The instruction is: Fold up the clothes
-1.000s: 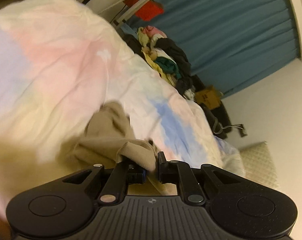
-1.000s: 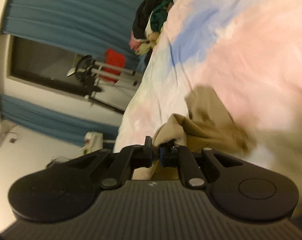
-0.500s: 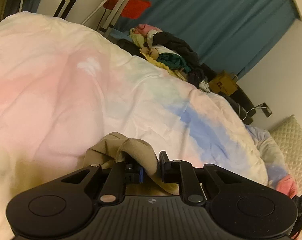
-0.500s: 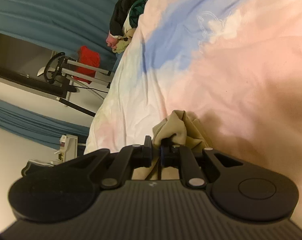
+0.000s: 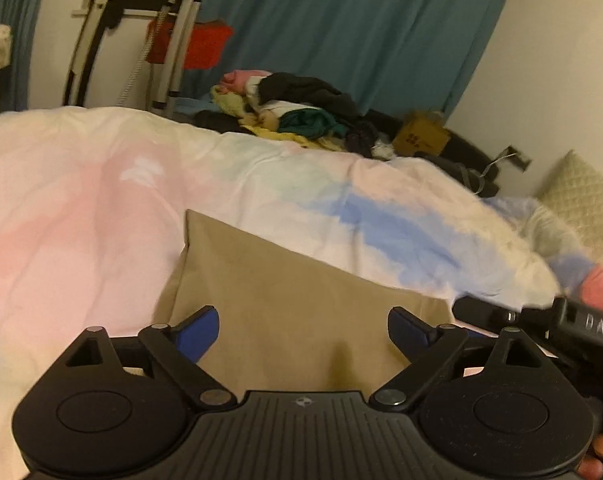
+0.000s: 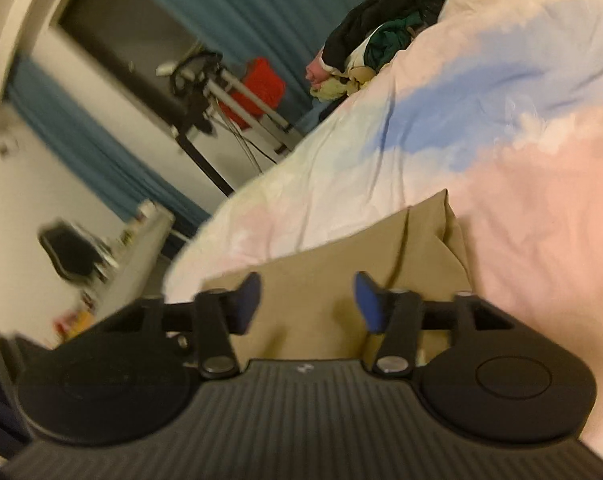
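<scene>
A tan garment [image 5: 285,292] lies flat on the pastel duvet [image 5: 81,208], spread into a smooth panel with a pointed far corner. My left gripper [image 5: 303,330] hovers over its near edge, open wide, blue pads apart and nothing between them. The other tool's black body [image 5: 541,320] shows at the right edge of the left wrist view. In the right wrist view the same tan garment [image 6: 341,264] lies under my right gripper [image 6: 307,300], which is open too, with cloth seen between the spread fingers but not pinched.
A heap of mixed clothes [image 5: 297,116] sits at the far side of the bed before a teal curtain [image 5: 361,24]. A metal rack with a red item [image 5: 189,44] stands behind. A cardboard box [image 5: 421,136] and quilted pillow [image 5: 585,204] lie at right.
Both grippers were shut on bunched tan cloth; now both have opened and let go. The garment has gone from a crumpled bundle to lying flat on the duvet.
</scene>
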A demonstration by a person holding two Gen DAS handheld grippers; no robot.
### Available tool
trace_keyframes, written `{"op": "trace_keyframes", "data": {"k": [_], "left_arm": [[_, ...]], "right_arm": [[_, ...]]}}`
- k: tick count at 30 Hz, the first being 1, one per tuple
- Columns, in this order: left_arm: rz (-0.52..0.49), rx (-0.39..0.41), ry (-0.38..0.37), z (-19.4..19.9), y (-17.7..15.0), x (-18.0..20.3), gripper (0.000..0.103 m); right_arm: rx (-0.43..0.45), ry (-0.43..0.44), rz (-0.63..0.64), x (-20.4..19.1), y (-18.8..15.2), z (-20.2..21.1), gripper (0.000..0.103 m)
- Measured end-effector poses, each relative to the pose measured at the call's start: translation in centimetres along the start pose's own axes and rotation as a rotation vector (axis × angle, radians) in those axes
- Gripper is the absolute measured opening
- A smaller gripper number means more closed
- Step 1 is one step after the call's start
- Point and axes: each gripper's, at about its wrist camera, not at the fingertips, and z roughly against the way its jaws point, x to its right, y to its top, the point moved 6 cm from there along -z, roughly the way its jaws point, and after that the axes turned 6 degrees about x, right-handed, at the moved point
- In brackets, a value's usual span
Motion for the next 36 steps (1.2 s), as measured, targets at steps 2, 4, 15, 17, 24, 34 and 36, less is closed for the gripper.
{"op": "trace_keyframes", "data": {"k": [2,4,15,17,24,34,36], "left_arm": [[-0.006,-0.01,0.013,-0.5,-0.2,-0.3,0.093],[-0.043,-0.012,0.031,-1.3,-0.5,-0.6,0.093],[-0.198,-0.057,0.103,-4.1,-2.7,-1.2,0.093],[-0.201,-0.057,0.104,-3.8,-2.8,-1.2,0.093],[-0.194,-0.077,0.135,-0.7,-4.0,-1.1,0.093],[-0.069,0.001,0.059,7.1,-3.0,-0.8,0.093],[-0.026,0.023,0.042,9.1,-3.1,-1.1,0.093]], "right_arm": [[-0.011,-0.046,0.056,0.4,-0.4,-1.3,0.03],[-0.023,-0.092,0.111,0.7,-0.8,-2.6,0.029],[-0.052,-0.244,0.335,2.0,-2.9,-7.2,0.028],[-0.044,-0.246,0.347,1.5,-2.9,-6.3,0.028],[-0.073,-0.213,0.317,0.5,-4.9,-1.8,0.028],[-0.128,-0.029,-0.072,2.0,-6.8,3.7,0.043],[-0.16,0.018,-0.196,2.7,-7.8,4.8,0.067]]}}
